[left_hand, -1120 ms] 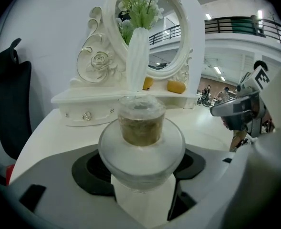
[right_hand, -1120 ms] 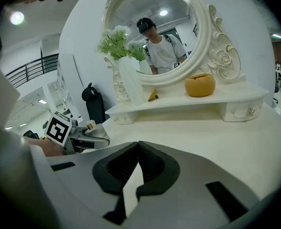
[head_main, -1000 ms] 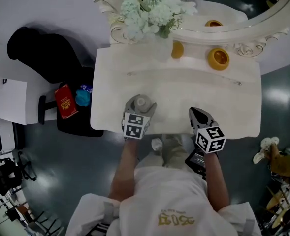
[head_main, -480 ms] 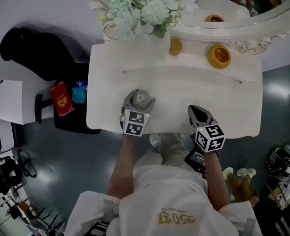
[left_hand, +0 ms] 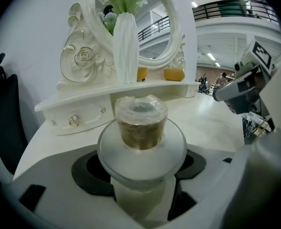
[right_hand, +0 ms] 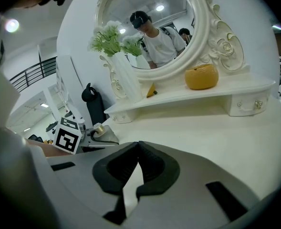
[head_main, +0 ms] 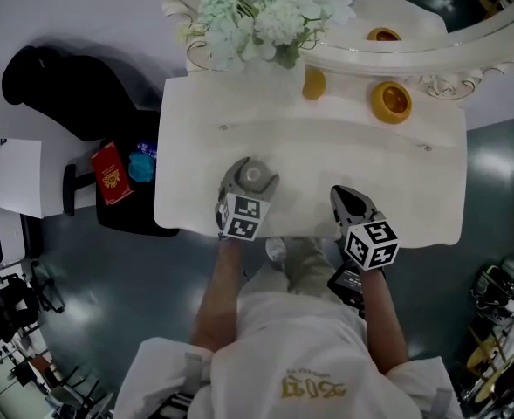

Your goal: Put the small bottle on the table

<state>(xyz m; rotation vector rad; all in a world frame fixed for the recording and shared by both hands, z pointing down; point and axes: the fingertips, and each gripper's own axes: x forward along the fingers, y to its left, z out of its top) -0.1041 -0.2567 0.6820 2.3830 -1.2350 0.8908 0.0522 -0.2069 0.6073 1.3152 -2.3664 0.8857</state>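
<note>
The small bottle (head_main: 255,175) has a frosted white body and a gold cap under clear wrap (left_hand: 141,123). My left gripper (head_main: 250,182) is shut on its body, the black pads pressing both sides. It hangs over the white dressing table (head_main: 326,155), near the front edge, left of centre. The bottle's base is hidden, so I cannot tell whether it touches the tabletop. My right gripper (head_main: 346,196) is at the table's front edge, to the right. Its jaws meet at the tips (right_hand: 139,144) with nothing between them.
A raised shelf at the back carries a white vase of pale flowers (head_main: 265,11), an orange pot (head_main: 389,101) and a smaller orange item (head_main: 314,84) below an oval mirror (right_hand: 150,27). A black seat (head_main: 73,94) and a red box (head_main: 111,173) lie left of the table.
The left gripper with the bottle has edged slightly farther in over the table. The right gripper has stayed at the front edge. The head view has shifted a little.
</note>
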